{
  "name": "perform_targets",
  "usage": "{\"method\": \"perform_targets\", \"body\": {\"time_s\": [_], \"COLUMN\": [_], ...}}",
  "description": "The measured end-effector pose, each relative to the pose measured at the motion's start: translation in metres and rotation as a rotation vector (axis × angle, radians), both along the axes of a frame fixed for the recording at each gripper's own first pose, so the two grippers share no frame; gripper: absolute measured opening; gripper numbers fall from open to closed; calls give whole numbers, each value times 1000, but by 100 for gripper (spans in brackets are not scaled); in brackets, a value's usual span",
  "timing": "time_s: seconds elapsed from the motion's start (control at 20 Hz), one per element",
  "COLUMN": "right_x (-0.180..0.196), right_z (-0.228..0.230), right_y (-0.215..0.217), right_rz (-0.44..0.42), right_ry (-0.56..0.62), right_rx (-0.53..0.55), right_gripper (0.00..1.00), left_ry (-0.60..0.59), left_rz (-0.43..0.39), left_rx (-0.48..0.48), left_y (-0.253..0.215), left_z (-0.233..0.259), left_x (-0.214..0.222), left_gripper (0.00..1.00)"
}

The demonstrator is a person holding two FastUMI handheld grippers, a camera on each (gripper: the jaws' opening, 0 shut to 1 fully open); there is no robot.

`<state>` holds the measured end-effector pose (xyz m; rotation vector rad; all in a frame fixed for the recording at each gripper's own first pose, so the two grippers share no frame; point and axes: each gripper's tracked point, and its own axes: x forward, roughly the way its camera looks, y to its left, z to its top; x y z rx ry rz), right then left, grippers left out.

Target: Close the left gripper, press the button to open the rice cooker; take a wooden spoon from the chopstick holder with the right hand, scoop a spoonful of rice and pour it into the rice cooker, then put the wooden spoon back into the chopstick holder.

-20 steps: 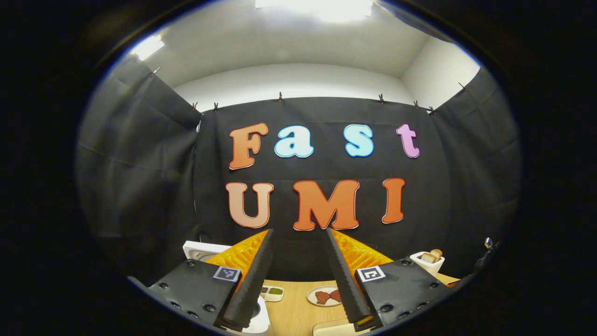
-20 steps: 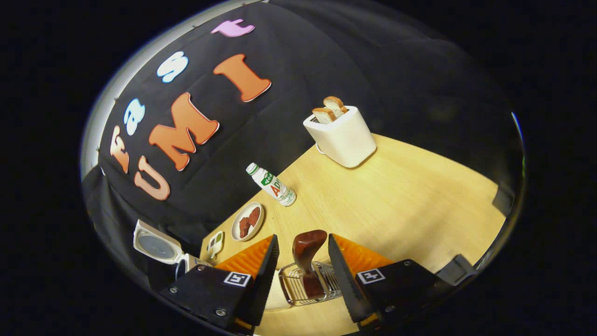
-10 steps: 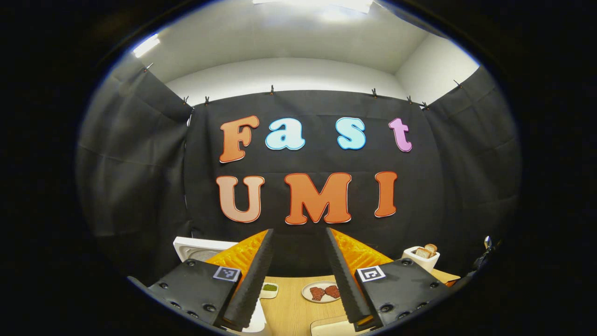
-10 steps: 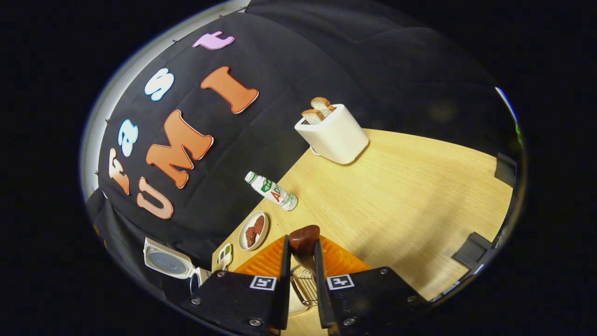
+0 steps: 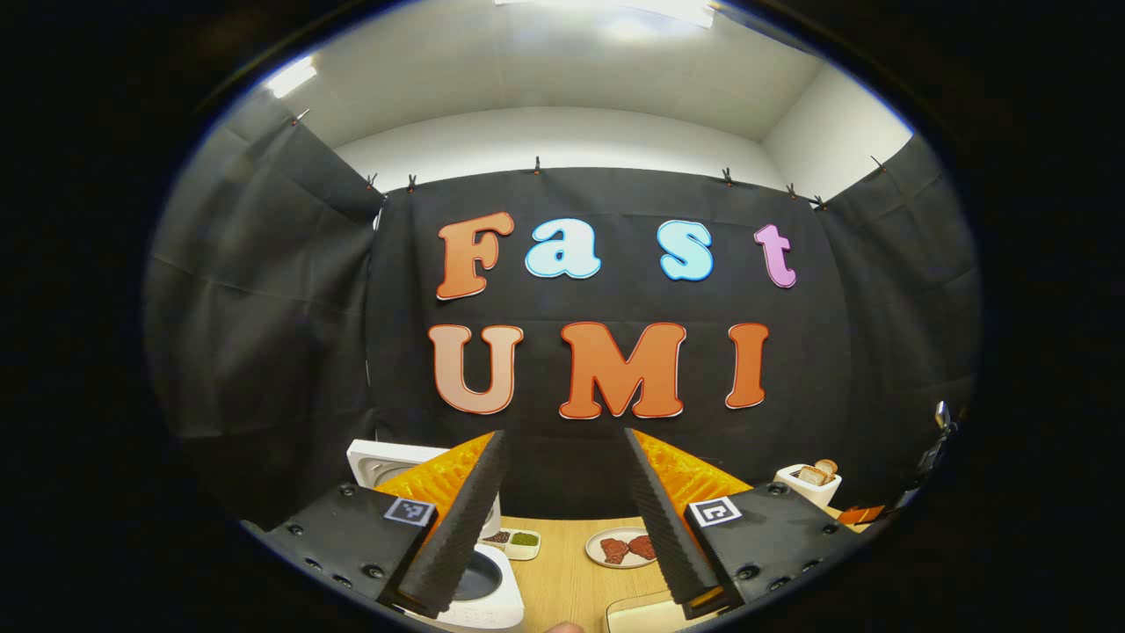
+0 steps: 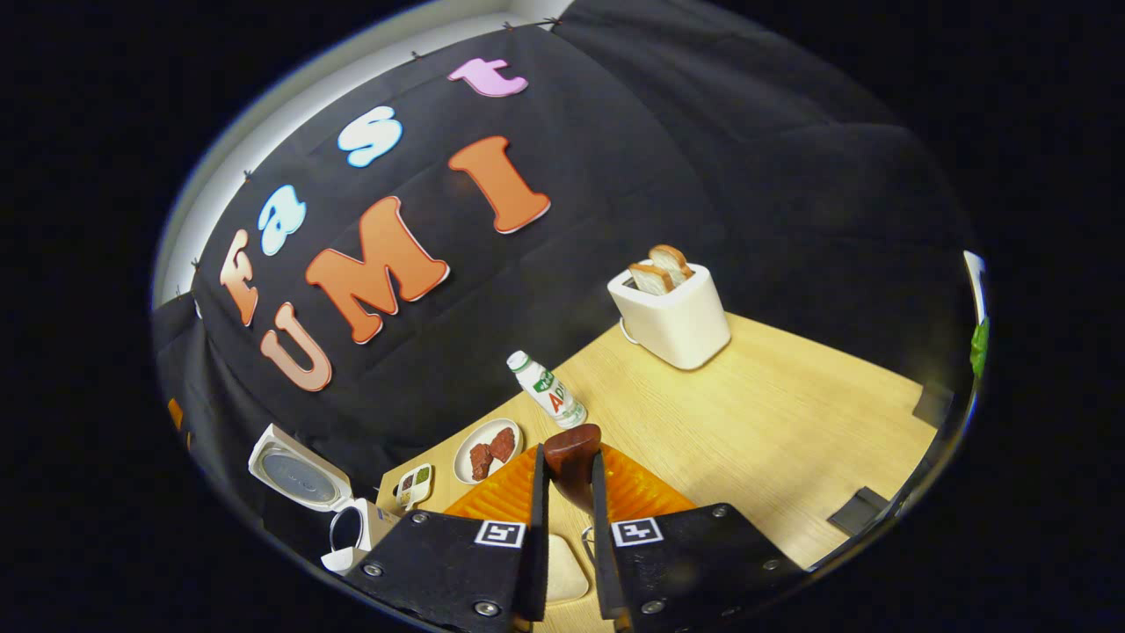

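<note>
Below, at six o'clock in the right gripper view, the right gripper (image 6: 568,479) was clamped on the wooden spoon (image 6: 571,453). The left gripper (image 5: 562,466) stood apart above the open rice cooker (image 5: 479,580) at seven o'clock.

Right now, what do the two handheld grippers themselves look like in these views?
The left gripper and the right gripper look alike: two long, tapering fingers with ridged inner faces, backed by orange ribbed wedges, mounted on black plates fastened with round screws. Each plate carries a small square black-and-white marker near its finger. No cables or sleeves are visible.
</note>
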<state>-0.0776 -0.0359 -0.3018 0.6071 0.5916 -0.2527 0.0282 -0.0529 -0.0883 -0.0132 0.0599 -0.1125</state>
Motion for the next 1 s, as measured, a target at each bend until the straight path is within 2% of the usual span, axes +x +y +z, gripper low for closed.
{"method": "perform_targets", "body": {"time_s": [0.2,0.35,0.5,0.65,0.85,1.0], "right_x": [25,35,33,26,20,21], "right_z": [54,67,49,17,-19,-39], "right_y": [40,84,126,157,184,195], "right_rz": [85,156,222,275,359,391], "right_ry": [-111,-145,-111,-57,-8,6], "right_rx": [-14,15,23,-13,-151,-269], "right_gripper": [22,22,22,22,22,22], "left_ry": [17,11,14,20,21,31], "left_rz": [16,40,65,91,128,145], "left_rx": [-11,-9,-6,-3,-2,-4], "left_y": [21,40,62,87,119,135], "left_z": [-9,-8,-11,-13,-15,-19], "left_x": [1,-1,-7,-11,-16,-19], "left_gripper": [90,90,90,90,90,90]}}
